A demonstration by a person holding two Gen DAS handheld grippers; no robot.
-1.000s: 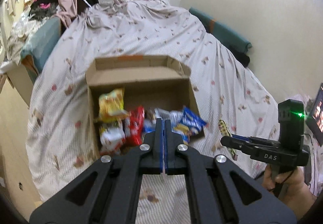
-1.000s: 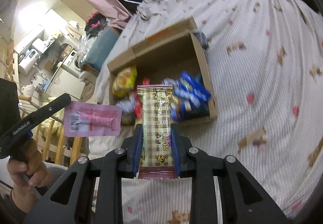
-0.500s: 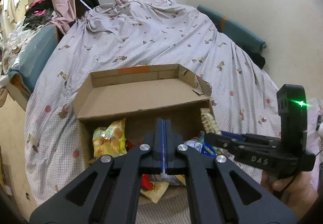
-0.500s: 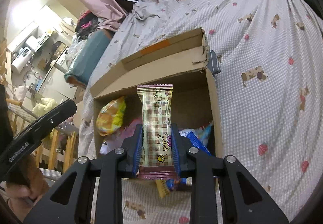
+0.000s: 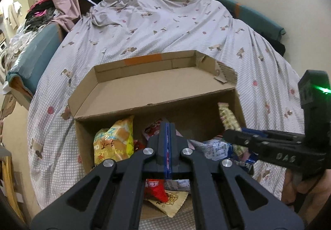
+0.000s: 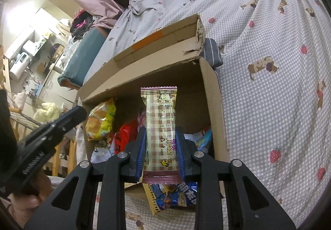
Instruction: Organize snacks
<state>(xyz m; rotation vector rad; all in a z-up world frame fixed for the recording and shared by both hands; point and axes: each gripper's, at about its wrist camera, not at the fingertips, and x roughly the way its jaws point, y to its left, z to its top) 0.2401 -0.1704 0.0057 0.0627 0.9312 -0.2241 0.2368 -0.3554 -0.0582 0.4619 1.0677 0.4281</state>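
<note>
Crinkly plaid snack bar [image 6: 161,124], light and slippery, sits between my right gripper [image 6: 159,154] pads as they ease open over the cardboard box [image 6: 213,105]; my left gripper [image 5: 168,139] is closed, empty.

Both views are evenly lit by soft indoor light, with a brighter, washed-out patch at the upper left of the right wrist view. The inside of the cardboard box [image 5: 192,110] lies in shadow, and its far wall is dim. A green lamp [image 5: 324,90] flares into a small streak of glare in the left wrist view. Fisheye bending curves the bed [image 6: 269,64] and walls, and black corners frame each picture. Edges look soft; the centre is fairly sharp.
</note>
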